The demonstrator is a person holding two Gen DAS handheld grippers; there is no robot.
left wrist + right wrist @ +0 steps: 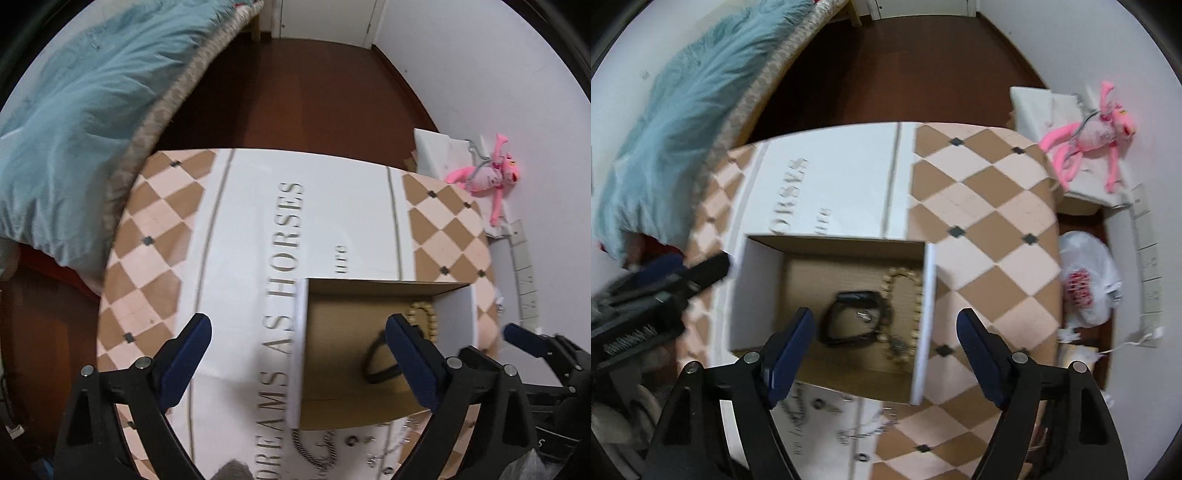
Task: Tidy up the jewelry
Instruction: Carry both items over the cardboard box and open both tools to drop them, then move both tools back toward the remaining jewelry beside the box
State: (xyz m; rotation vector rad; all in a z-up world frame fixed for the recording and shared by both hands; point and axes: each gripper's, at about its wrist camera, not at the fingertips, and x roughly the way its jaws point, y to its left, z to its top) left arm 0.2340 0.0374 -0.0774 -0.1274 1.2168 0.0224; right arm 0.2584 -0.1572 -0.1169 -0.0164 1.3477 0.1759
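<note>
Two tools hang above a patterned surface point(979, 206), both spread wide and carrying nothing. Left tool point(297, 354) sits over the left wall of the cardboard box point(299, 350); right tool point(884, 347) sits over the box's near right part.

Box is open-topped, white outside, brown inside. In it lie a black watch point(849, 321) and a gold bead bracelet point(905, 314), touching or overlapping near the right wall; blur keeps me from telling which lies on top.

More jewelry is loose on the surface just in front of the box: a silver chain point(306, 452), what look like small rings or studs point(352, 441), and another fine chain point(864, 430) in the right view. All are small and blurred; exact count unclear.

Judgement: task is partway, two pieces boxed, several left outside. Likely step in hand is picking up the next loose piece.

To do it well:
- Bring one tool low over the chain near the box front, fingers straddling a bunched part, not a single strand.
- Close fully; thin links slip from a half grip.
- Lift clear of the box wall before moving in, so a trailing end does not snag the rim.
- Steady the box with the other tool if it slides.
</note>
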